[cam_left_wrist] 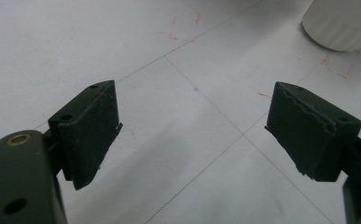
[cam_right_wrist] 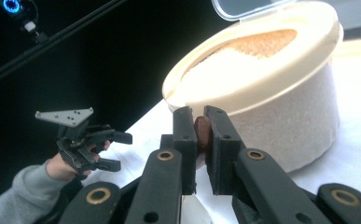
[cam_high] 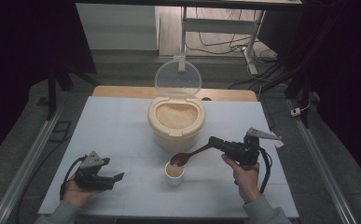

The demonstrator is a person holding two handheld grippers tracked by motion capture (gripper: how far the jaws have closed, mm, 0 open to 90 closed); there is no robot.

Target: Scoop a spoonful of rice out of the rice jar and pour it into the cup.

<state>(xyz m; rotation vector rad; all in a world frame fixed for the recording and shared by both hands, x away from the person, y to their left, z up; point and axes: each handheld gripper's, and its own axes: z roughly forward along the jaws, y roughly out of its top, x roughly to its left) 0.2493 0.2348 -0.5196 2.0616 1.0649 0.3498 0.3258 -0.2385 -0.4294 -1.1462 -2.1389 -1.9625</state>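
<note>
From where I stand this looks like rice being moved by the spoonful from the bin (cam_high: 176, 122) to the cup (cam_high: 174, 173) — a guess, since nothing states the job. The right gripper (cam_high: 218, 143) has its jaws pressed together on the handle of a brown spoon (cam_high: 187, 156), and the bowl of the spoon hangs just above the cup's rim, tilted toward it; in the right gripper view the brown handle (cam_right_wrist: 202, 132) sits pinched between the two black jaws. I cannot tell whether any grain is in the spoon right now. The cup stands on the white table (cam_high: 122, 126) just in front of the bin and already holds some pale rice, seemingly well up toward the rim, though its exact level is hard to read. The bin is cream-coloured, its clear lid (cam_high: 178, 78) flipped up and standing open behind, and it is close to full of the same grain. So I judge the work partly done: at least some rice is across, and more scoops may be wanted. The left gripper (cam_high: 113, 179) rests low at the near left of the table, well apart from the cup, its jaws spread wide with nothing between them.
</note>
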